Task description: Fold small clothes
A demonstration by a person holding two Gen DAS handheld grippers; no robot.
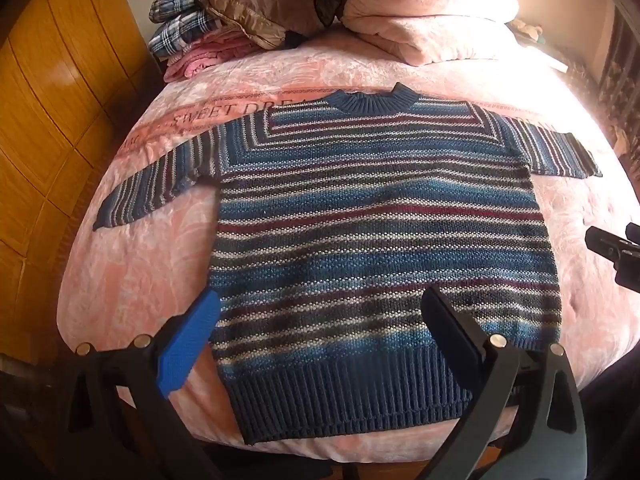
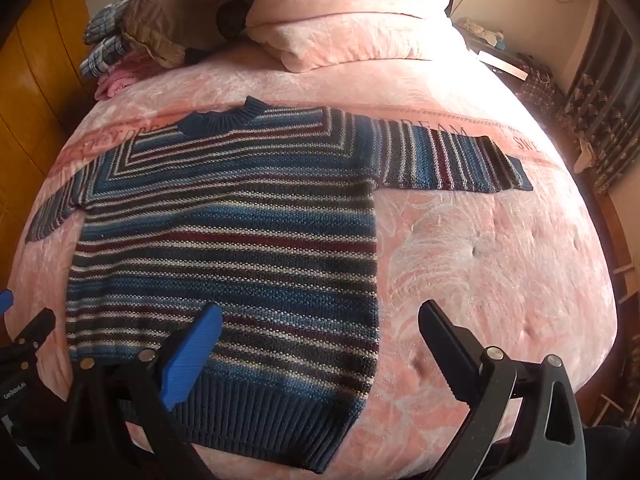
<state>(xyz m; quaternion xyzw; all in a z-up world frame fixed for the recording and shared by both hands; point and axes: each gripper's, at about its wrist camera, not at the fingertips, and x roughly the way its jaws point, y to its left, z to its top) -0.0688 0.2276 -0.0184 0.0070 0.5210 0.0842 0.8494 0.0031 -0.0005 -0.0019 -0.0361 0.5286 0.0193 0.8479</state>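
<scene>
1. Left gripper (image 1: pixel 320 320): jaws spread wide, nothing between them, hanging over the lower part of the sweater (image 1: pixel 376 248); blue pad finger (image 1: pixel 188 344) sits at the sweater's left edge near the hem, black finger (image 1: pixel 456 332) over the lower right body.
2. Right gripper (image 2: pixel 320 328): jaws released, empty; blue pad finger (image 2: pixel 192 356) over the hem ribbing, black finger (image 2: pixel 452 344) over bare bedspread just beside the sweater's right edge.
3. Striped knit sweater lies flat, front up, both sleeves spread out sideways, collar (image 1: pixel 374 100) pointing away, ribbed hem at the near edge of the bed (image 1: pixel 132 280).
4. Bed has a pink bedspread with printed lettering.
5. Far end: folded pink quilt (image 1: pixel 424 16), brown padded jacket (image 1: pixel 272 0), plaid and pink folded clothes (image 1: pixel 188 36) stacked at left.
6. Wooden wardrobe (image 1: pixel 48 100) at left.
</scene>
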